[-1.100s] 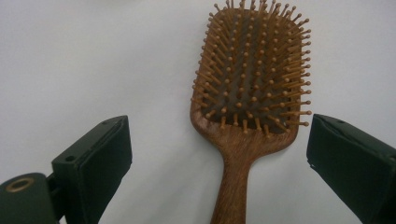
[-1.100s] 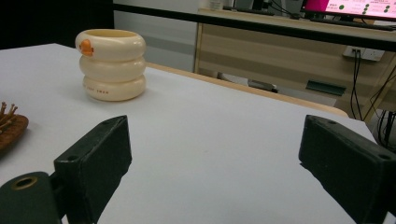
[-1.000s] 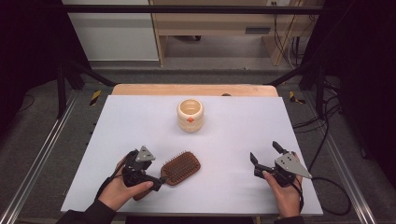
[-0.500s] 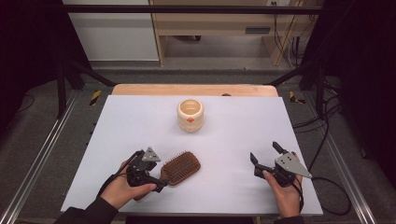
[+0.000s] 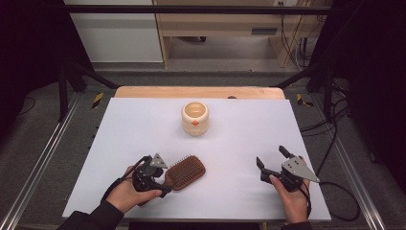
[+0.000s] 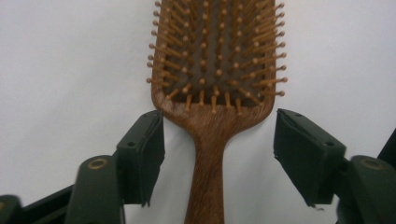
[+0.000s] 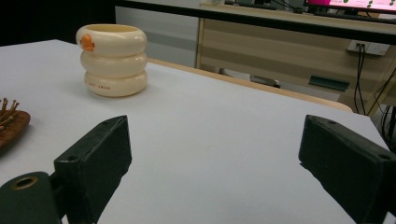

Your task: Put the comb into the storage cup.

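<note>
White table, brush handle between your closing jaws.
The hairbrush (image 5: 184,172) lies bristles-up at seven o'clock from the cream pot (image 5: 195,118). Your left gripper (image 6: 219,144) has just been closing around the handle, pads not yet touching; off-centre, one pad lands first and swivels it. Your right gripper (image 5: 272,163) rests released at four o'clock.

A wooden hairbrush (image 6: 212,70) lies bristles up on the white bench (image 6: 70,56), its head filling the upper middle of the frame and its handle running down to the bottom edge. The left gripper (image 6: 219,149) straddles the handle just below the head; its jaws have just been closing, with gaps left on both sides of the handle.
</note>
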Motion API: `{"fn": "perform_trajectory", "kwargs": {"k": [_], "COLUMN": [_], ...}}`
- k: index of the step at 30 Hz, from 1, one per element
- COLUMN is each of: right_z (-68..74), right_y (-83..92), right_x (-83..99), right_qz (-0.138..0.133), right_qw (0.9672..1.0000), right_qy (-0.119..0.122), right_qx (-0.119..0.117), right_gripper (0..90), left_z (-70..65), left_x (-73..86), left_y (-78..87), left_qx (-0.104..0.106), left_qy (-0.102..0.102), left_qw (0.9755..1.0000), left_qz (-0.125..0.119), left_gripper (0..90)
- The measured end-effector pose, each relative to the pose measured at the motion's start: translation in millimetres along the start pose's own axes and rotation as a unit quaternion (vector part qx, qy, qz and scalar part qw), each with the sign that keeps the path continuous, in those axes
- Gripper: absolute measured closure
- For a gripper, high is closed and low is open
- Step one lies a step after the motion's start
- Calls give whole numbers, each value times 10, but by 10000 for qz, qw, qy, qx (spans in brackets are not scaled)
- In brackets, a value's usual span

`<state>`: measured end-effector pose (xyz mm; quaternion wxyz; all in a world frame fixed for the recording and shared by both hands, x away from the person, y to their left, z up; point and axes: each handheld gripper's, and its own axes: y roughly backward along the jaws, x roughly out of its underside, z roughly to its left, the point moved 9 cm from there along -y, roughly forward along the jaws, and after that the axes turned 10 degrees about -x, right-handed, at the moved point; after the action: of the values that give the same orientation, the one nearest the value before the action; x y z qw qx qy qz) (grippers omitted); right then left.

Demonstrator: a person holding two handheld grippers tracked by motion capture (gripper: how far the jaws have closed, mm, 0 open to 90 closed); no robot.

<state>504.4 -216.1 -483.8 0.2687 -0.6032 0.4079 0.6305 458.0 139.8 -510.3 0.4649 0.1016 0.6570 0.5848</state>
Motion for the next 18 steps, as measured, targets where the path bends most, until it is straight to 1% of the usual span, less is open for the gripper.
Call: {"fn": "perform_trajectory", "kwargs": {"k": [3, 7, 9, 10, 13, 18], "right_z": [6, 7, 10, 10, 15, 24], "right_y": [-4, -3, -6, -6, -11, -16], "right_x": [3, 3, 7, 7, 13, 19], "right_qz": [12, 10, 20, 20, 35, 46], "right_qw": [10000, 10000, 10000, 10000, 10000, 10000], "right_qy": [-4, -7, -18, -18, -9, -19], "right_qx": [-12, -19, -25, -25, -39, -61], "right_gripper": [94, 94, 94, 94, 97, 97], "left_z": [1, -1, 5, 6, 5, 3], "left_x": [50, 101, 121, 128, 158, 175], "left_y": [-40, -76, -91, -99, -124, -151], "left_qx": [54, 56, 32, 42, 87, 98], "left_qy": [-52, -118, -177, -181, -265, -313], "left_qw": [9999, 9996, 9993, 9992, 9985, 9982], "left_qz": [112, 250, 321, 348, 461, 502], "left_gripper": [397, 442, 480, 480, 527, 564]}}
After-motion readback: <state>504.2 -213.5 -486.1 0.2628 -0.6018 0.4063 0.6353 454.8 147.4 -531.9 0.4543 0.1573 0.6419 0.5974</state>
